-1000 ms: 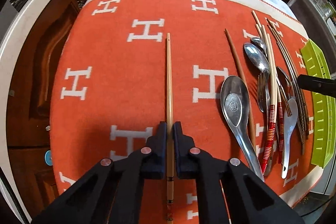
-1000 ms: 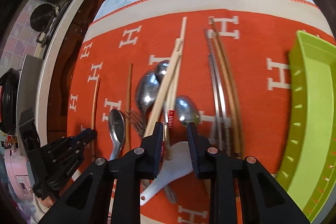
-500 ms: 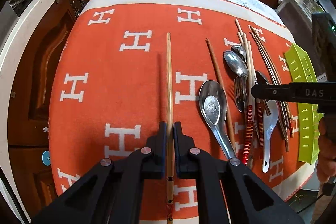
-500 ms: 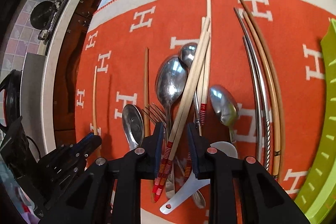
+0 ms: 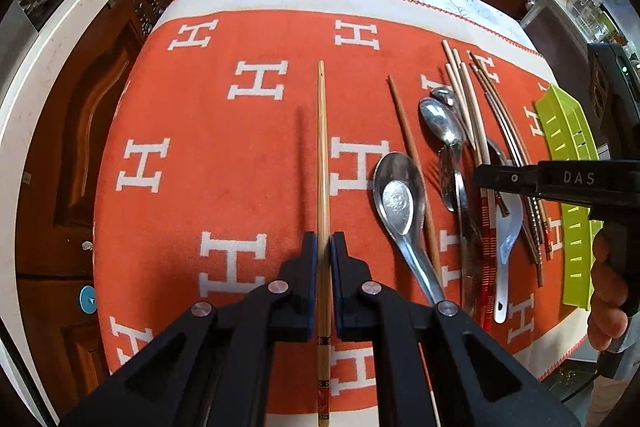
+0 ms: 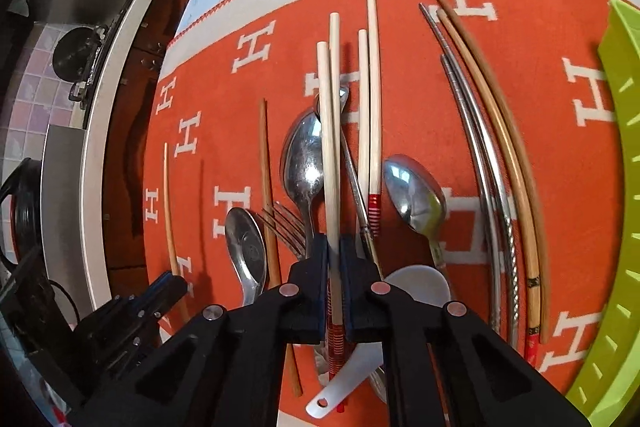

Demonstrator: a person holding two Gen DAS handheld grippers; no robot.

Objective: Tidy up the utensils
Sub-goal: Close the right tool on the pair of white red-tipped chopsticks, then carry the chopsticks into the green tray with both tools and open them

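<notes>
- The left gripper (image 5: pixel 324 247) is clenched on a single bamboo chopstick (image 5: pixel 322 163). The stick's long axis runs straight ahead between the fingers, its patterned butt end trailing back under the gripper, its tip pointing away over the orange blanket (image 5: pixel 224 155). It casts a shadow to its left, so I judge it lifted clear of the cloth.
- The right gripper (image 6: pixel 334 247) is clamped on a pale chopstick with red-striped handle (image 6: pixel 329 163), also aligned along its fingers. A second pale stick of the same kind lies just beside it in the jaws; whether both are gripped I cannot tell.
- Taking the green tray (image 6: pixel 616 211) as landmark: it sits at the blanket's right edge, its long side roughly parallel to both held sticks. The right gripper is much the nearer; the left is well apart from it, with the whole utensil pile between.
- Between the right gripper and the tray lie a steel spoon (image 6: pixel 416 197), a pair of metal chopsticks (image 6: pixel 484 179) and a pair of brown lacquered chopsticks (image 6: pixel 508 163), all lengthwise like the tray.
- On the side away from the tray lie a larger steel spoon (image 6: pixel 306 155), a fork (image 6: pixel 286 227), a steel soup spoon (image 6: pixel 246 243) and a brown chopstick (image 6: pixel 266 179).
- The coming move probably needs sideways travel toward the tray, little turning.
</notes>
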